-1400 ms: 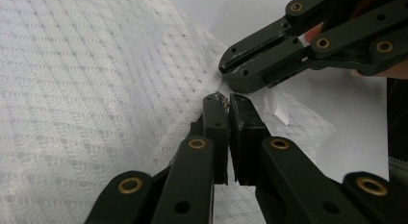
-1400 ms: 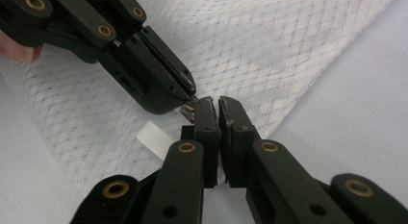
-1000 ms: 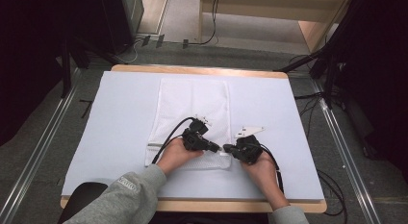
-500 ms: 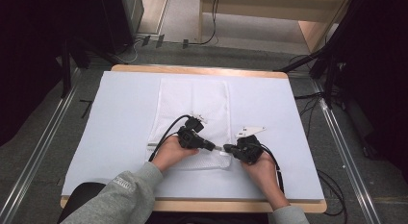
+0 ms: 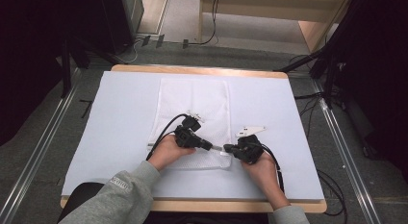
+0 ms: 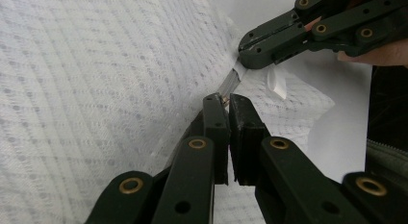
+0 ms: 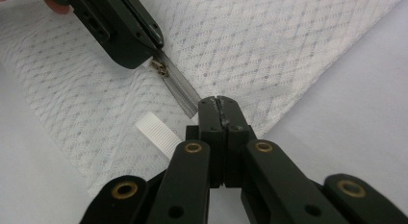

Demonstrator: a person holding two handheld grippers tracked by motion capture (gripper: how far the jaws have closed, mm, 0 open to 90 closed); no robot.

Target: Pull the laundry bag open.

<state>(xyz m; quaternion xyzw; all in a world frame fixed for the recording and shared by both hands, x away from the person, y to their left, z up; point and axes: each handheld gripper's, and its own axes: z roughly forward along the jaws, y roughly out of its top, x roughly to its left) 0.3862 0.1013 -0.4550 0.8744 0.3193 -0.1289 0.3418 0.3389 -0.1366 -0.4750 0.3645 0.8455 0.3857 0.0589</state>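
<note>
Note short zip stretch (image 5: pixel 218 148) newly bared at lower centre of bag (image 5: pixel 192 99), with left gripper (image 5: pixel 210 145) clenched on slider (image 7: pixel 159 67), drawn leftward from right gripper (image 5: pixel 227 148) clamped on zip end: travel just begun.

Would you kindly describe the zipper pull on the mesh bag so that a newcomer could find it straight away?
On the pale blue table cover lies a white mesh bag. Along its near edge runs a grey zipper, between the two hand-held grippers. The zipper pull is the small brass-coloured metal piece at the tip of the left hand-held gripper, unlike the white ribbed tab nearby.
</note>
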